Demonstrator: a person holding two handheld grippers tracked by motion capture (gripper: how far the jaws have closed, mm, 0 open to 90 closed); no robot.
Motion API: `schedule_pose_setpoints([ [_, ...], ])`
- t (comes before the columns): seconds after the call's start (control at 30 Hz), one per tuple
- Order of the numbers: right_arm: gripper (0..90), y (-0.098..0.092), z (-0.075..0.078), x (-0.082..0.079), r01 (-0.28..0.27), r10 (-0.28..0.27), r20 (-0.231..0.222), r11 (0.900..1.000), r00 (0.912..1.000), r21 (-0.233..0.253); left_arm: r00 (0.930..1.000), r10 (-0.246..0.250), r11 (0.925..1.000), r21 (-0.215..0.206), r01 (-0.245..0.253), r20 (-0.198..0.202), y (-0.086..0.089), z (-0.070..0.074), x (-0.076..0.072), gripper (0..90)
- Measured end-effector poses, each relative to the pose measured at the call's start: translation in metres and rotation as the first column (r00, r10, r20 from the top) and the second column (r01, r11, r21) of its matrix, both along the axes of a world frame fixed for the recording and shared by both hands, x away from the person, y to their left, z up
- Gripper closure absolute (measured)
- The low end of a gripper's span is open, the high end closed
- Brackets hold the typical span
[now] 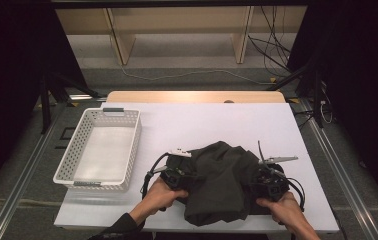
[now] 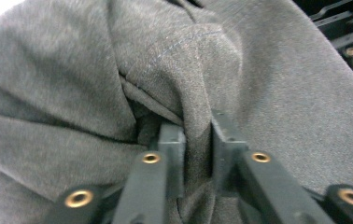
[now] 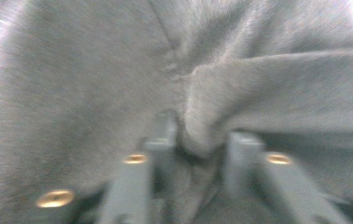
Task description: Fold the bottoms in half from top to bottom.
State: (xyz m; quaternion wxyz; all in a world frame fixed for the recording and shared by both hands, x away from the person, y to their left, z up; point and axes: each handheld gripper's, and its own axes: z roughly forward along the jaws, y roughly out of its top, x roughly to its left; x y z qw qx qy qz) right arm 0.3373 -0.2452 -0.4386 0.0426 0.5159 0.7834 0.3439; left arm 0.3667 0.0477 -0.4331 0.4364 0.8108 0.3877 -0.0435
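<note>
Two grippers are pinching one dark grey cloth (image 1: 219, 180) that lies bunched up on the white table (image 1: 202, 125), close to the near edge where the person sits. The left gripper (image 1: 174, 176) is at the left side of the cloth, held in the person's left hand (image 1: 159, 196). In the left gripper view its two black jaws are squeezed on a fold of the cloth (image 2: 198, 116), right by a stitched seam. The right gripper (image 1: 272, 184) is at the right side of the cloth. Its own view is blurry, but a fold of cloth (image 3: 202, 135) sits between the jaws there too. A white basket (image 1: 84, 131) with holes in its walls stands to the left, apart from the cloth.
</note>
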Motion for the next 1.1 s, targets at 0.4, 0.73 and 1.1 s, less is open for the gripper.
schedule_pose_setpoints([
  [0.4, 83.4, -0.007, 0.043, 0.031, 0.032, -0.025, 0.193, 0.999, 0.9809, -0.032, 0.9803, 0.091, 0.9940, -0.075, -0.079, 0.175, -0.009, 0.035, 0.032, 81.3],
  [0.73, 83.3, -0.007, 0.012, 0.057, 0.040, -0.023, 0.137, 0.992, 0.9903, -0.123, 0.9901, 0.068, 0.9973, -0.035, -0.064, 0.123, -0.017, -0.006, 0.052, 81.0],
  [1.1, 78.2, -0.008, 0.003, 0.042, 0.016, 0.002, 0.091, 0.982, 0.9958, -0.188, 0.9935, 0.026, 0.9988, 0.039, -0.030, 0.111, -0.020, -0.023, 0.029, 80.4],
])
